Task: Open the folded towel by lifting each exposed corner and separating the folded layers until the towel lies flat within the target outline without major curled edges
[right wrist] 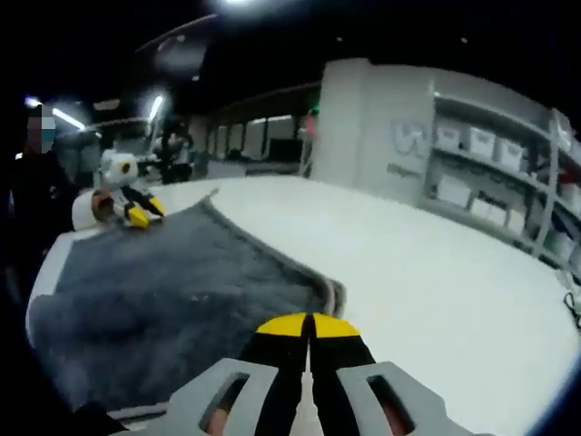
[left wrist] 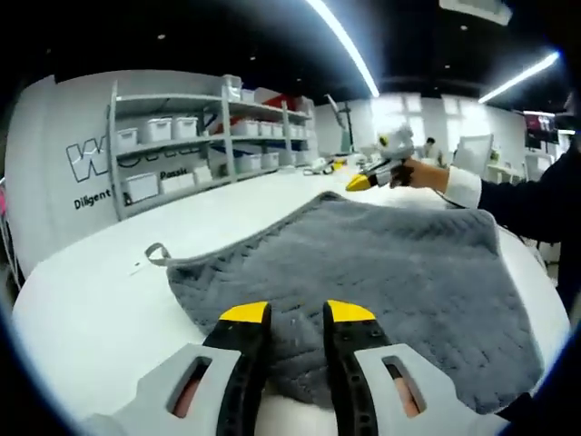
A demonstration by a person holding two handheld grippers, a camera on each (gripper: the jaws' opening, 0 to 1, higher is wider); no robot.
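Left gripper view: the grey towel (left wrist: 381,282) lies spread over the white tabletop (left wrist: 100,300), its near edge running under the left gripper (left wrist: 298,318), whose 2 yellow-tipped jaws stand spread apart above the cloth with nothing between them. A small hanging loop (left wrist: 156,252) sticks out at the towel's left corner. At the far corner the right gripper (left wrist: 377,173) sits low at the cloth's edge, a person's hand (left wrist: 427,173) and dark sleeve behind it. Beyond the table's far edge, a metal shelving rack (left wrist: 209,145) carries rows of white storage bins (left wrist: 163,129); what is inside them cannot be told.

Right gripper view: the right gripper (right wrist: 309,331) has its jaws pressed together at the towel's (right wrist: 172,291) near corner; whether cloth is pinched between them cannot be told. A doubled ridge of fabric (right wrist: 331,295) shows just ahead of the tips. The left gripper (right wrist: 136,211) rests at the opposite corner.

Likely trouble: pulling with only 1 corner secured could drag the whole towel across the tabletop, or leave that ridge curled under. No target outline is visible here.
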